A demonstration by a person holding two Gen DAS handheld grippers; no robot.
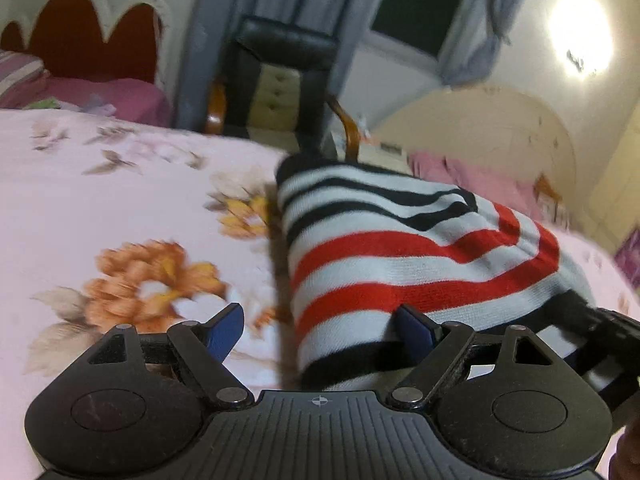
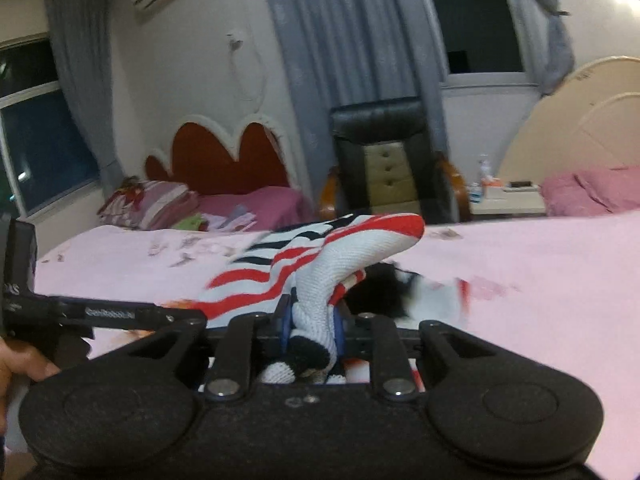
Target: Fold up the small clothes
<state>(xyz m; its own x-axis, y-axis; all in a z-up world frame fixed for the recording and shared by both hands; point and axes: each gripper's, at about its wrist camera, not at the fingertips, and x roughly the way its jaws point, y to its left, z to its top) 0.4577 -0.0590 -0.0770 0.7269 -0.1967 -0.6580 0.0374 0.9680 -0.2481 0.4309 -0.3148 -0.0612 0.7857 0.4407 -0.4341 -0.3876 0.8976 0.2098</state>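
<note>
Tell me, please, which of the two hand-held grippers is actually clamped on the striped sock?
The right hand-held gripper: its blue pads pinch the striped sock. The left hand-held gripper is open, the sock lying between its spread fingers.

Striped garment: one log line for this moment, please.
phase: folding | right gripper: shut on striped garment, lifted | left gripper: open beside it | surface: floral bedsheet

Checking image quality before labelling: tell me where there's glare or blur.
Left wrist view: ceiling lamp blown out, bedspread and chair motion-smeared. Right wrist view: no glare, sock fairly sharp at the fingers, blurred at its far right end.
</note>
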